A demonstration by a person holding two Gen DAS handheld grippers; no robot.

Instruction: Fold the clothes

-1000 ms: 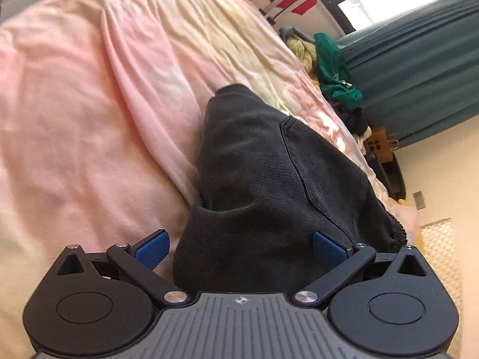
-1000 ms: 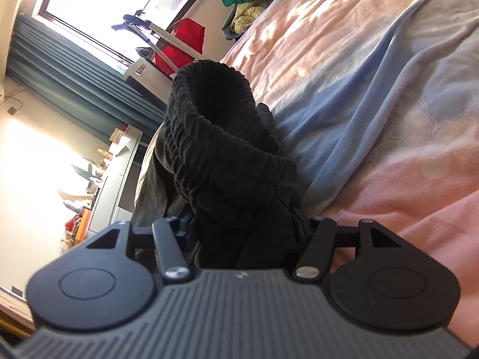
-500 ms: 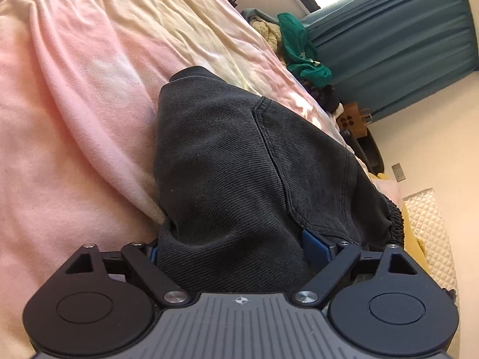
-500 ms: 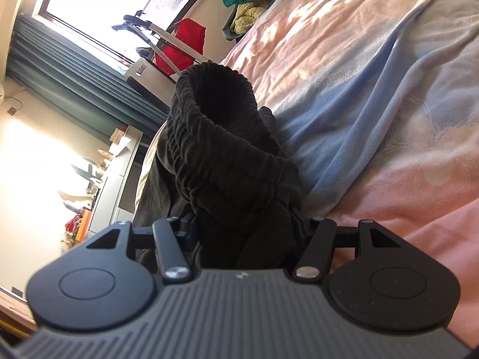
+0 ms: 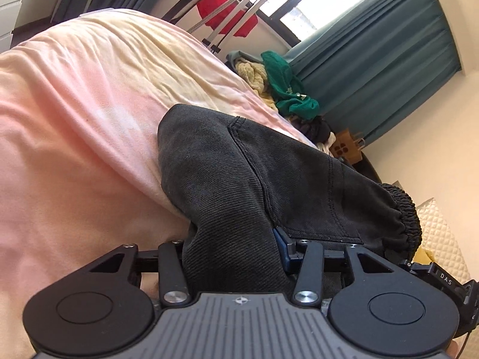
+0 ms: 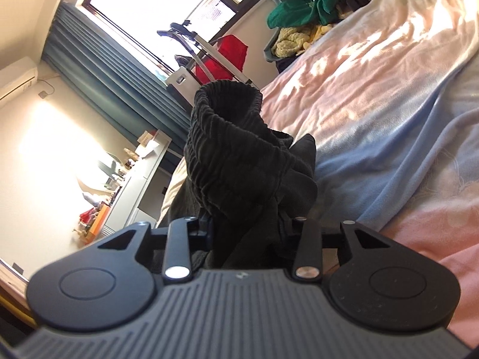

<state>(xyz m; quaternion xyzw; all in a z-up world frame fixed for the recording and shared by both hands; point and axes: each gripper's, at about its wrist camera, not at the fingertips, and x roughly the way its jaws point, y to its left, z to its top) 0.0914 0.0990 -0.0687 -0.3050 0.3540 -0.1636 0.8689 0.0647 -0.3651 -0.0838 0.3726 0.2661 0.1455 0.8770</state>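
Observation:
Dark grey trousers [image 5: 269, 179] with an elastic waistband [image 5: 404, 209] lie on a pink and cream blanket [image 5: 74, 119]. My left gripper [image 5: 233, 248] is shut on a fold of the trouser cloth; only one blue pad [image 5: 280, 236] shows, the other is buried in fabric. In the right wrist view the bunched black waistband [image 6: 233, 137] stands up over the bed, and my right gripper [image 6: 245, 233] is shut on it, fingertips hidden by cloth. The other gripper's body [image 5: 443, 278] peeks in at the lower right of the left wrist view.
A heap of green and yellow clothes [image 5: 278, 86] [image 6: 302, 9] lies past the bed's far end. A drying rack with a red garment [image 5: 227, 21] [image 6: 221, 56] stands by the window with teal curtains [image 5: 374, 59]. A white desk [image 6: 131, 185] runs along the wall. Blue blanket [image 6: 404, 149] to the right.
My left gripper went from open to shut on the trouser fabric and both grippers lifted it a little. The right gripper kept its hold on the waistband.

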